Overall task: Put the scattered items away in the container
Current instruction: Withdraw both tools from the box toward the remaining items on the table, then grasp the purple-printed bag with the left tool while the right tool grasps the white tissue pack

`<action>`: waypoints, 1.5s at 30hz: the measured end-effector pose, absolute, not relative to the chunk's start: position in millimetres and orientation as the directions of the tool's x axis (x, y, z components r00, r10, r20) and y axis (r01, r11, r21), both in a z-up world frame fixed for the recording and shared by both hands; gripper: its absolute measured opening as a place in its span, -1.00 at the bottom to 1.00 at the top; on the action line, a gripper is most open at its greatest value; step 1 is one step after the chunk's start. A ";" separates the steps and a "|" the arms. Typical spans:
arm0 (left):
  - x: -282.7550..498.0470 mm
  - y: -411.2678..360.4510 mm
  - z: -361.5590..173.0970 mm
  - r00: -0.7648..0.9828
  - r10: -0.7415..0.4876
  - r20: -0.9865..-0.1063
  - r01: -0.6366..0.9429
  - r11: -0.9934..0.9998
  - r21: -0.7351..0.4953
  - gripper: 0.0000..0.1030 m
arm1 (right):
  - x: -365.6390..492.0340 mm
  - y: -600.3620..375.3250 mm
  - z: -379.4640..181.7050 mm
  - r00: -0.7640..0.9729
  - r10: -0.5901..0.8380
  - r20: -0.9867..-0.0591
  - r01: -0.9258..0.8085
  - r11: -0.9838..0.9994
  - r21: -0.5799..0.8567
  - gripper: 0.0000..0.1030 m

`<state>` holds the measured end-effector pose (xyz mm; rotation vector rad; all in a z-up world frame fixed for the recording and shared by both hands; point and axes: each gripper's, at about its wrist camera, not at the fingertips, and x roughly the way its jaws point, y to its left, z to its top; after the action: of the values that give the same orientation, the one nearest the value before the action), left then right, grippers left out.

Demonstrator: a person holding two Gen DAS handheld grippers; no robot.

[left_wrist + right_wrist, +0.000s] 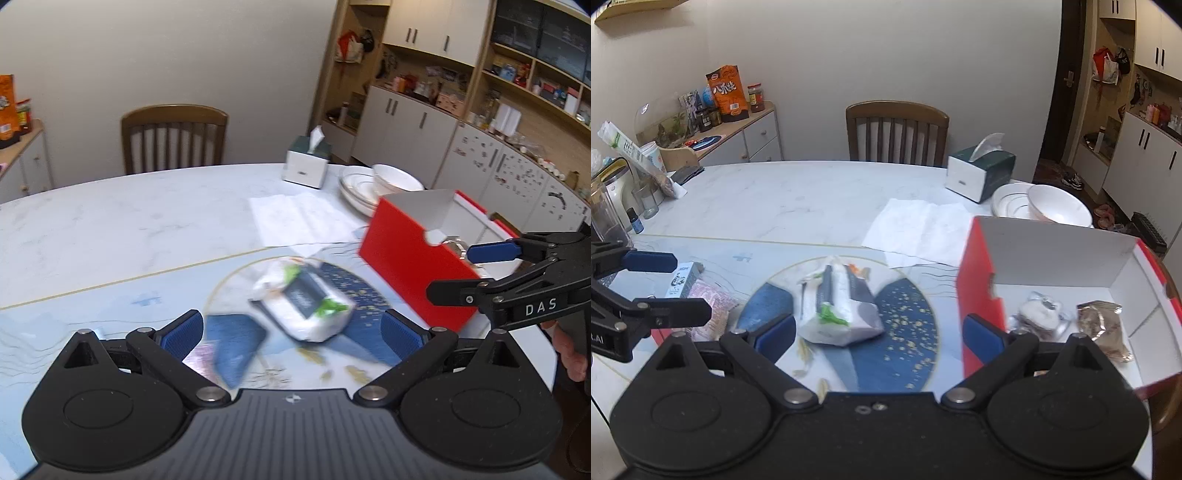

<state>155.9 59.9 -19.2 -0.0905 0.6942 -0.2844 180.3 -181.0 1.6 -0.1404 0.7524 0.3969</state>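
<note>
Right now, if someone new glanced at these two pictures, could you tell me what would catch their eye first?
Probably the red box at the right of the table, open-topped, with two wrapped items already inside. Next, the white wipes pack lying on the blue patterned mat in the middle, with both the left gripper and right gripper open before it.

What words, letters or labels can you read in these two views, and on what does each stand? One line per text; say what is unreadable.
"DAS": white letters on the right gripper.
".AI": cut off at the frame edge, on the left gripper.
"八爪烧": my best reading, on the orange bag.
Wipes pack: label blurred.
Small box: print too small.
</note>
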 end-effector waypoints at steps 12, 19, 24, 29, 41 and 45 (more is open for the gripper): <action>153.6 94.6 -47.8 0.735 -0.231 -0.638 0.164 0.973 -0.163 1.00 | 193.0 -137.8 -13.6 0.649 0.307 -0.696 -0.411 0.912 0.018 0.88; 161.9 95.2 -71.7 0.728 -0.162 -0.666 0.131 0.987 -0.096 1.00 | 210.2 -116.3 -33.8 0.641 0.276 -0.716 -0.422 0.906 -0.028 0.88; 174.6 98.3 -85.6 0.701 -0.124 -0.703 0.099 0.992 -0.076 0.99 | 224.7 -106.0 -47.4 0.632 0.266 -0.728 -0.429 0.902 -0.043 0.88; 184.5 95.6 -95.3 0.675 -0.106 -0.730 0.085 0.994 -0.066 0.99 | 237.0 -101.2 -59.6 0.614 0.263 -0.745 -0.431 0.901 -0.037 0.88; 199.1 86.3 -110.4 0.630 -0.079 -0.773 0.073 0.996 -0.043 0.99 | 270.6 -97.2 -88.2 0.579 0.232 -0.782 -0.414 0.910 -0.037 0.88; 201.5 83.7 -113.0 0.625 -0.065 -0.778 0.075 0.997 -0.023 0.98 | 278.9 -95.9 -98.1 0.557 0.231 -0.798 -0.413 0.911 -0.025 0.88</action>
<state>201.5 83.7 -113.0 0.0120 0.8918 -0.0805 278.9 -95.9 -98.1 -0.2190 0.9040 0.3833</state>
